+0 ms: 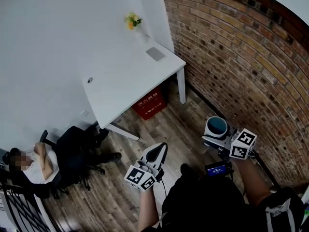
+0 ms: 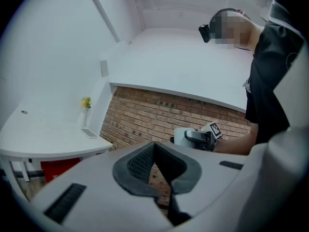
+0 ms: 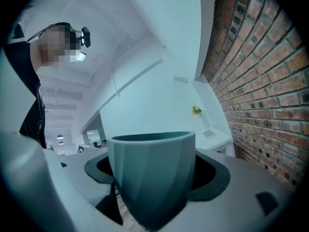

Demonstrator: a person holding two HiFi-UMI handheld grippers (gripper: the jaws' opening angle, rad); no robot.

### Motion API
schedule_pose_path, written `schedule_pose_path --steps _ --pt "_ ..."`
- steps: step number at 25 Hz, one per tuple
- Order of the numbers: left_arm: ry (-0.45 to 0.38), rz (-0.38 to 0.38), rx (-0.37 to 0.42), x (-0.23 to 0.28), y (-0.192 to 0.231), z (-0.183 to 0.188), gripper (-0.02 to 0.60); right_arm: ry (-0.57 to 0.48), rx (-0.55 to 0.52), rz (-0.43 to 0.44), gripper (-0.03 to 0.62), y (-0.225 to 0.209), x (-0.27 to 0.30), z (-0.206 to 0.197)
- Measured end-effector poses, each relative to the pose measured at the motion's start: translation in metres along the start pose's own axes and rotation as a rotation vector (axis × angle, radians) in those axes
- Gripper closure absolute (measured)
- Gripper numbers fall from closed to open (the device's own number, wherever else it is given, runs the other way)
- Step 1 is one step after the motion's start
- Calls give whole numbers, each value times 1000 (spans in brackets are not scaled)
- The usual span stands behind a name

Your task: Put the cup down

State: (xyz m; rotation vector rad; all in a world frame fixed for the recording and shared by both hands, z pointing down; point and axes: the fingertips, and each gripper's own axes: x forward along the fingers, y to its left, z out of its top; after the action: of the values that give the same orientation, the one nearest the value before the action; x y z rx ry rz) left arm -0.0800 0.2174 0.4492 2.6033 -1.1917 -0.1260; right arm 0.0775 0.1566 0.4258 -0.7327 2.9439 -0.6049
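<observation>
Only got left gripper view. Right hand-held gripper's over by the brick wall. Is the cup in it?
Observer: Yes. Right gripper view shows the right hand-held gripper shut on an upright teal cup.
Operator: What's under it?
Observer: Head view: wood floor. The white table stands ahead to its left.
Operator: Anyone nearby?
Observer: Head view: a seated person, left of the table, well clear of the cup.

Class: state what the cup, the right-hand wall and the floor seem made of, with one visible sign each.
Cup: probably matte plastic, uniform teal with soft facets.
Wall: bare brick, mortar joints showing.
Floor: wood or wood-look planks, streaky grain.
</observation>
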Motion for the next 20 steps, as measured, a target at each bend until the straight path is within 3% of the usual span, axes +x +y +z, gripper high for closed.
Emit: schedule_pose_path --steps 11,20 --pt "-40 39 -40 26 108 27 574 42 11 1 177 -64 100 22" --pt "-21 122 -25 107 205 47 574 36 41 89 177 -173 195 50"
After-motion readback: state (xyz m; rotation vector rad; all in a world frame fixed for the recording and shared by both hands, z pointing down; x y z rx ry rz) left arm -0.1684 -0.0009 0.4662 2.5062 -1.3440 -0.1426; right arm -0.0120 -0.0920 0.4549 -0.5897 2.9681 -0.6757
